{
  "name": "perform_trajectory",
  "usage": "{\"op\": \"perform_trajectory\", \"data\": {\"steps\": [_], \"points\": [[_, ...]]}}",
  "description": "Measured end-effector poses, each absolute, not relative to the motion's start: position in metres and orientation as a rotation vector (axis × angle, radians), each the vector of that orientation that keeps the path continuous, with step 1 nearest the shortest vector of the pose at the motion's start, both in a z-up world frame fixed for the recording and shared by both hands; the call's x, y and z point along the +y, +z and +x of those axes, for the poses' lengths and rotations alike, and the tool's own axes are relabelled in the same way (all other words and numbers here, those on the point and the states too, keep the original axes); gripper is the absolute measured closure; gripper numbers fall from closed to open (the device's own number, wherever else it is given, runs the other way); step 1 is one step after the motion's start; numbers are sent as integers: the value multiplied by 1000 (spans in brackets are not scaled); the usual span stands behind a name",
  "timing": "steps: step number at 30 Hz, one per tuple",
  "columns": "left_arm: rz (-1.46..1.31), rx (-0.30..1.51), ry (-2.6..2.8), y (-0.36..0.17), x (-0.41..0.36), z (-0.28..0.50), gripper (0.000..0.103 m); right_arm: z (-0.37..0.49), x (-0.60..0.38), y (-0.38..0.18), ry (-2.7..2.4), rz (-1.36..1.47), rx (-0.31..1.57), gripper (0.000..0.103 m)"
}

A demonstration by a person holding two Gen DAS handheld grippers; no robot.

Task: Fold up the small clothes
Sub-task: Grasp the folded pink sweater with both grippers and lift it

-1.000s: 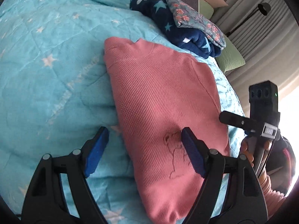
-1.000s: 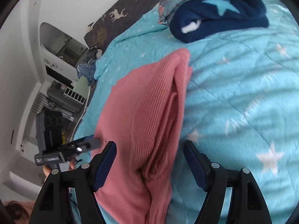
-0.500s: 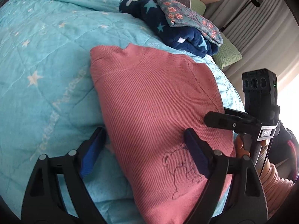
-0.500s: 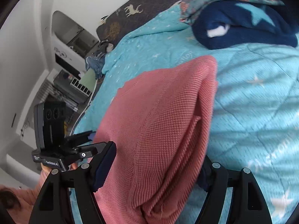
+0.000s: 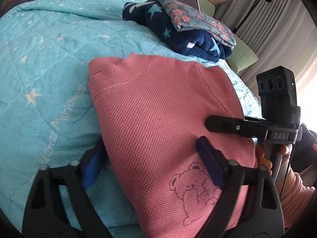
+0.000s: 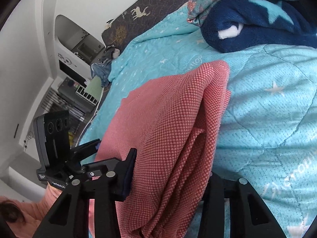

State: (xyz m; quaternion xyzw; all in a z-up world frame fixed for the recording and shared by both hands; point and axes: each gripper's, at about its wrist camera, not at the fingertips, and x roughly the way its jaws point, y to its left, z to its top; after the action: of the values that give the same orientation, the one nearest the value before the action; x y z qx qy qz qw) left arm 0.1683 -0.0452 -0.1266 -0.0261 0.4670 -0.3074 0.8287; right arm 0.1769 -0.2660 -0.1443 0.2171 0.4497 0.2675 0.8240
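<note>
With both tools spread, L tool (image 5: 152,164) & R tool (image 6: 170,176) each straddle opposite edges of the folded pink knit sweater (image 5: 164,119) on the bed quilt (image 5: 45,75), positioned to pinch for the next fold.

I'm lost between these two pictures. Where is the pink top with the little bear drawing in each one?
Left wrist view: the pink top fills the centre and lower right, bear outline near the bottom, lying on the turquoise quilt.
Right wrist view: the pink top runs from centre to bottom, seen edge-on with its layers showing; the bear is hidden.
Shared landmark: the navy star blanket, beyond the top in both.
</note>
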Motion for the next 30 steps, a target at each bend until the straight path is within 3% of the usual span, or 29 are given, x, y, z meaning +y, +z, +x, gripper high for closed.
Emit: {"op": "perform_trajectory", "data": {"steps": [7, 17, 22, 30], "points": [[-45, 932, -612, -104, -39, 157, 59, 161, -252, -118, 528, 376, 890, 70], [-38, 828, -629, -64, -38, 133, 60, 127, -238, -73, 520, 283, 781, 72], [7, 736, -640, -36, -41, 116, 75, 110, -240, -49, 491, 270, 706, 73], [26, 616, -642, 5, -39, 94, 75, 72, -241, -8, 462, 212, 584, 74]]}}
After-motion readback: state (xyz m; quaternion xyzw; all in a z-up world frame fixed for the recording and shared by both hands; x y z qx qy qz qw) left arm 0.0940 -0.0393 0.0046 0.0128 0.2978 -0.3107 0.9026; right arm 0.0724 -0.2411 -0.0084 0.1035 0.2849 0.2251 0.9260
